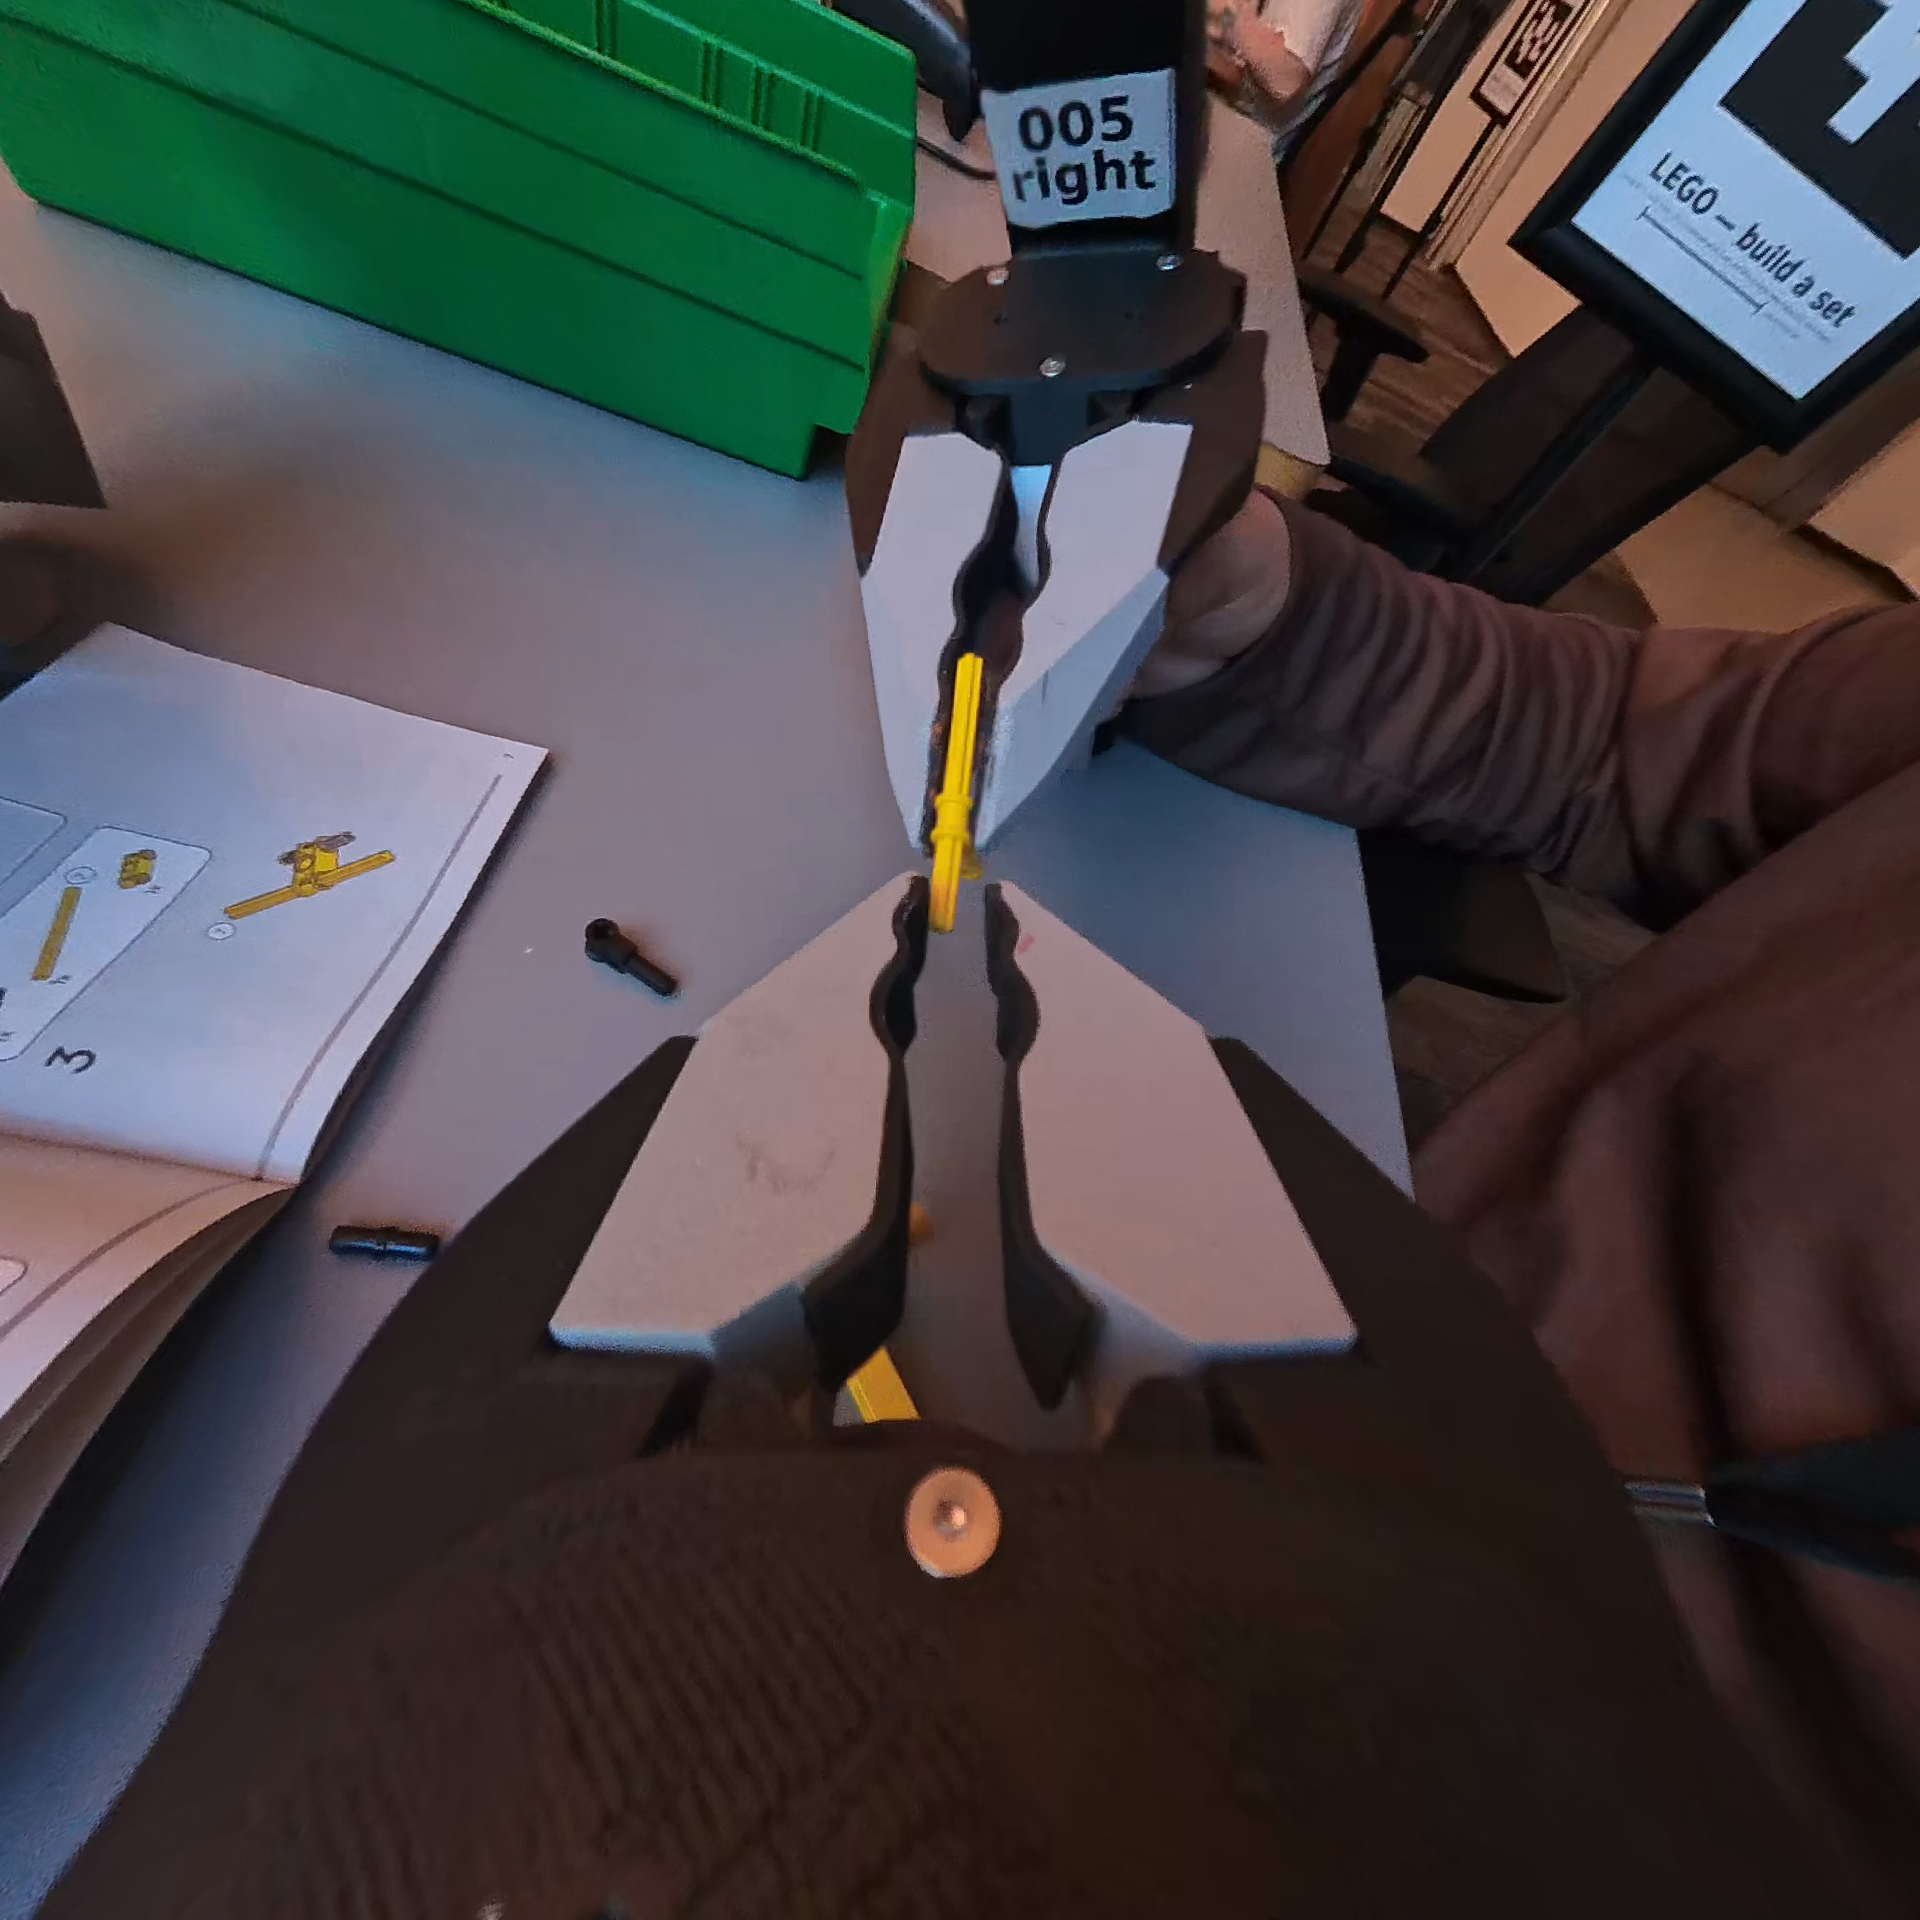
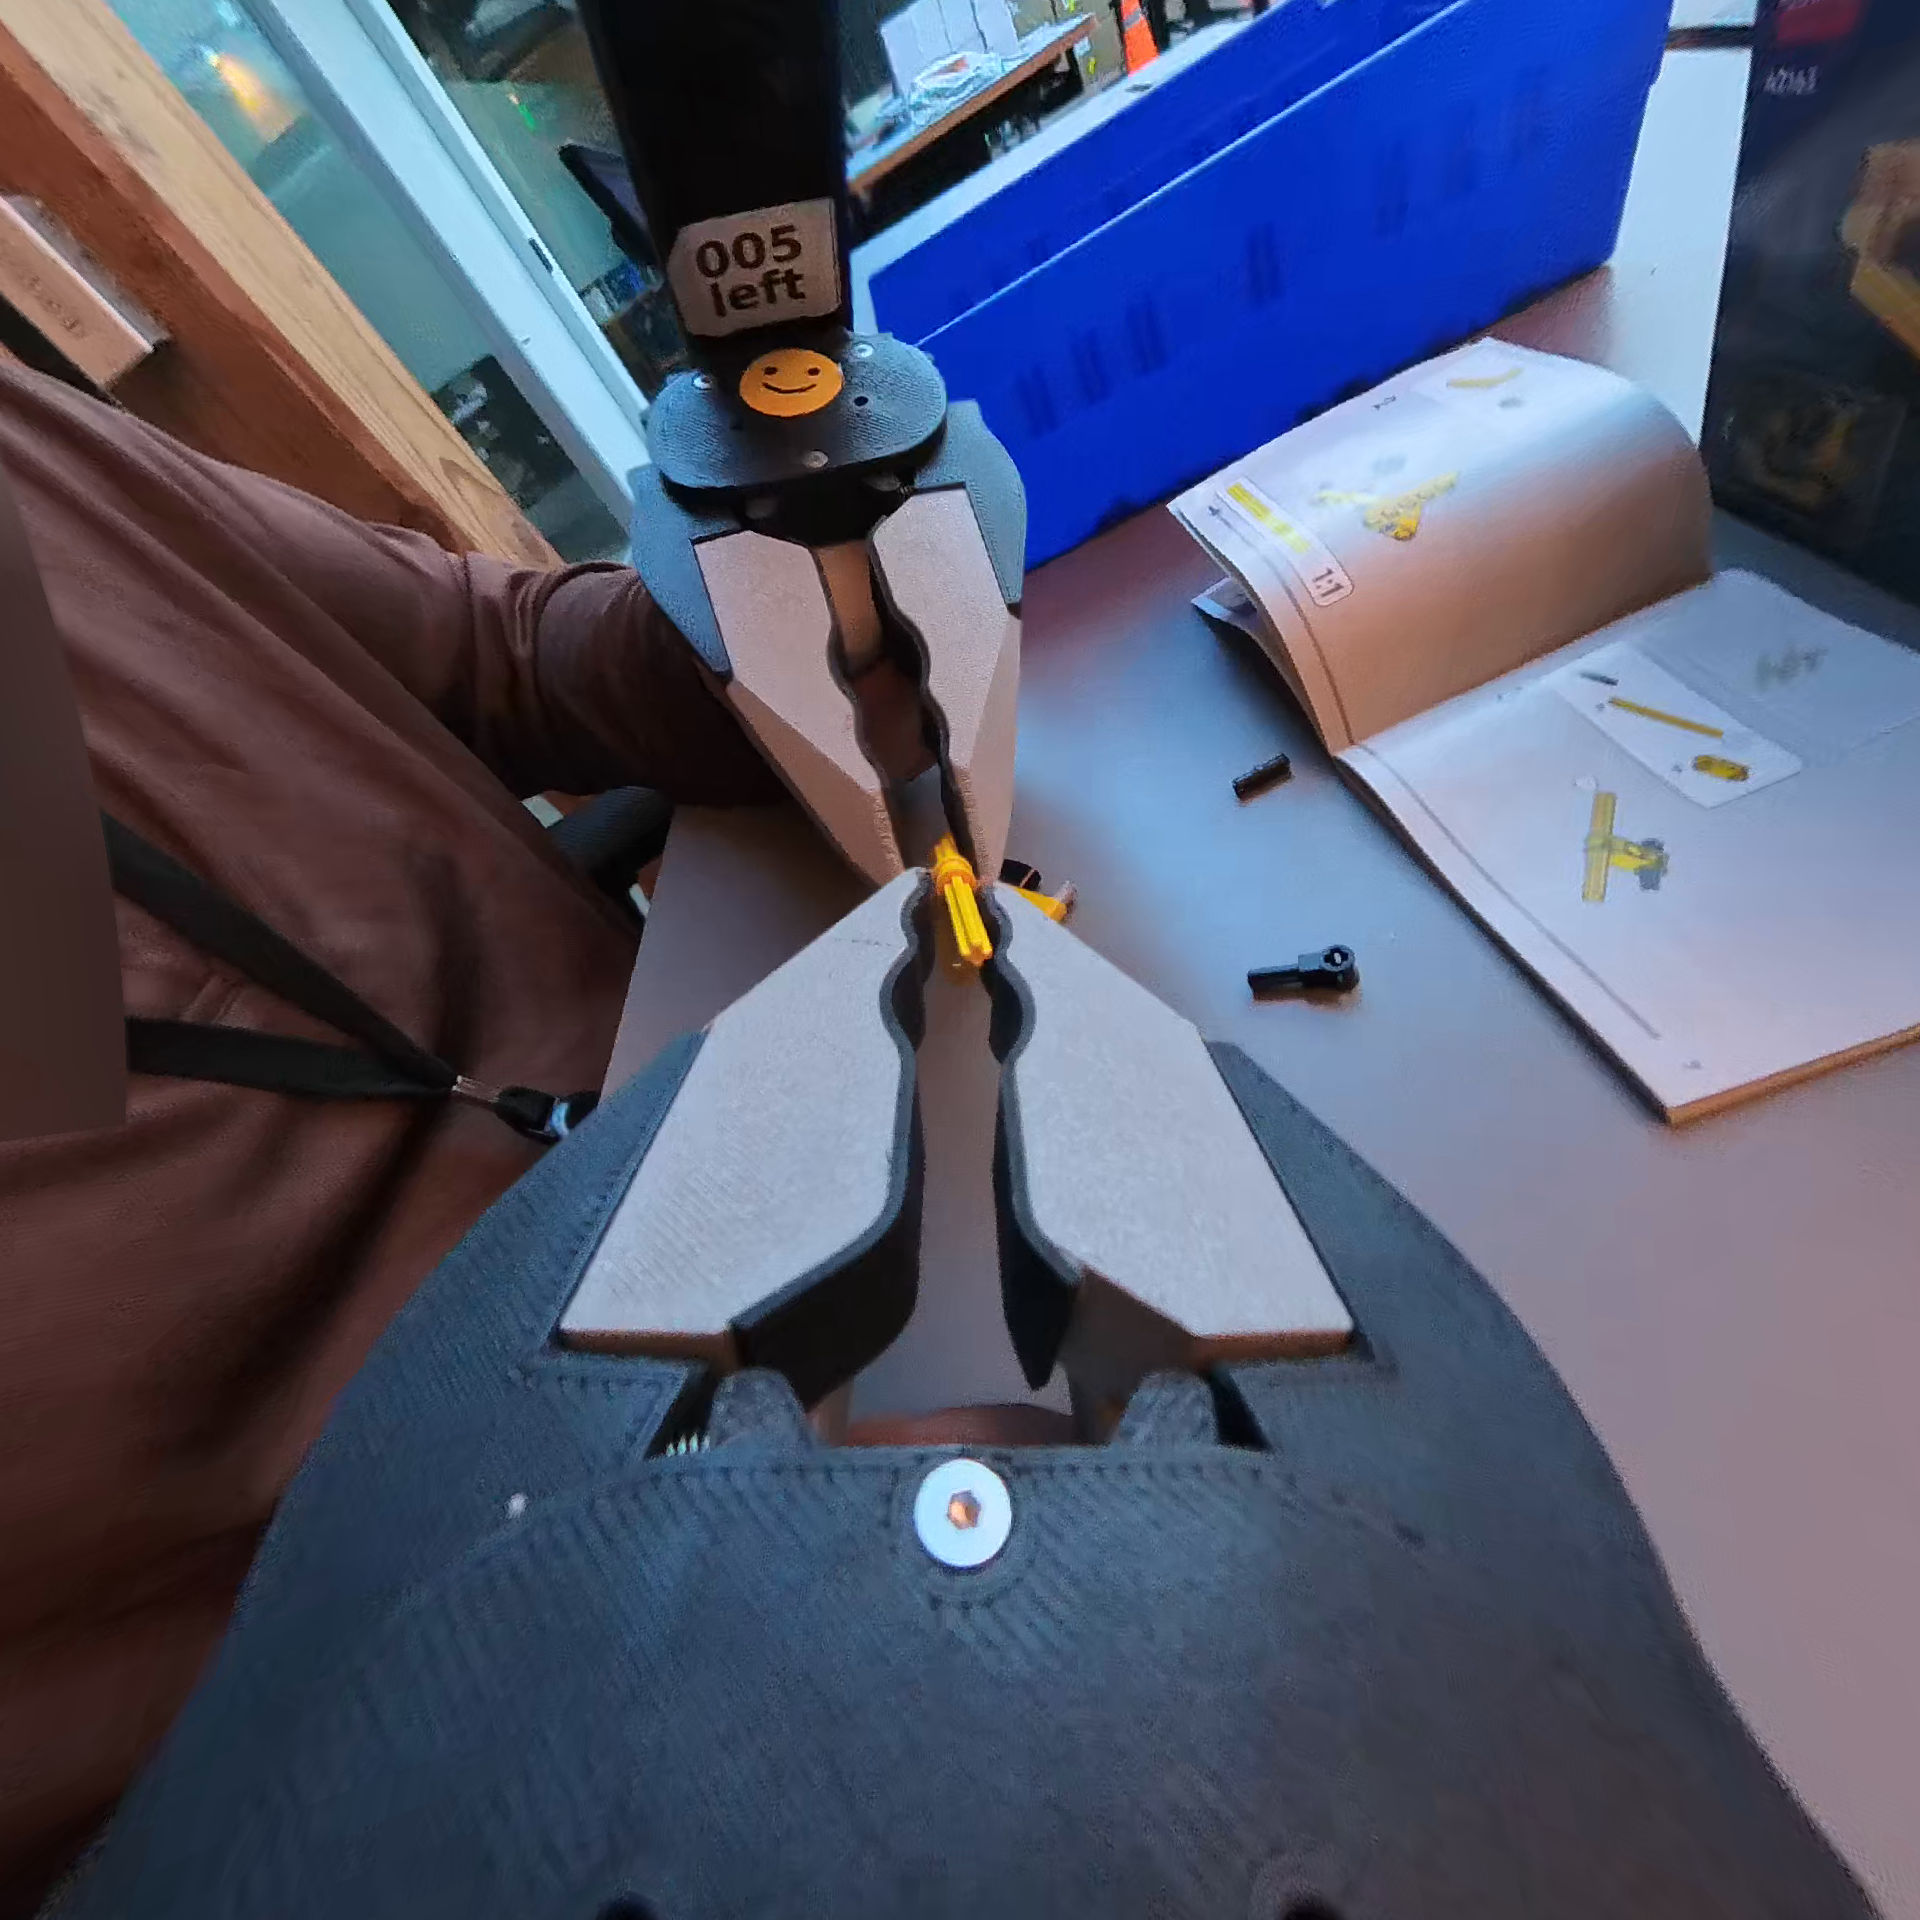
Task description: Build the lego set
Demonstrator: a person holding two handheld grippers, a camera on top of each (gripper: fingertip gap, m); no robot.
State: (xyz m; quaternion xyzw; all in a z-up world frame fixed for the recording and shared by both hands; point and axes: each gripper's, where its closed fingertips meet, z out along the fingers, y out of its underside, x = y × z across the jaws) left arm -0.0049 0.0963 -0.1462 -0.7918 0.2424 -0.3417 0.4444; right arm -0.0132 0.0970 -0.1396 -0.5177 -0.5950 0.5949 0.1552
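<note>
My right gripper point(image 2: 956, 914) is shut on a thin yellow axle point(image 2: 964, 920) that carries a small yellow collar. In the left wrist view the right gripper point(image 1: 951, 847) points toward me, with the axle point(image 1: 961, 769) along its fingers. The axle's free end reaches between the tips of my left gripper point(image 1: 954, 896). The left jaws stand a little apart, with a gap beside the axle. The left gripper point(image 2: 940, 862) meets my right one tip to tip. A yellow piece point(image 1: 883, 1392) lies on the table under the left gripper and shows in the right wrist view point(image 2: 1044, 902).
An open instruction booklet point(image 1: 260, 935) point(image 2: 1610, 831) lies on the grey table. A black pin with an eye point(image 1: 629, 956) point(image 2: 1304, 971) and a short black pin point(image 1: 384, 1242) point(image 2: 1260, 776) lie loose beside it. A green bin point(image 1: 468, 208), a blue bin point(image 2: 1247, 260) and a set box point(image 2: 1829, 312) stand behind. Left and right tips are no more than a few centimetres apart.
</note>
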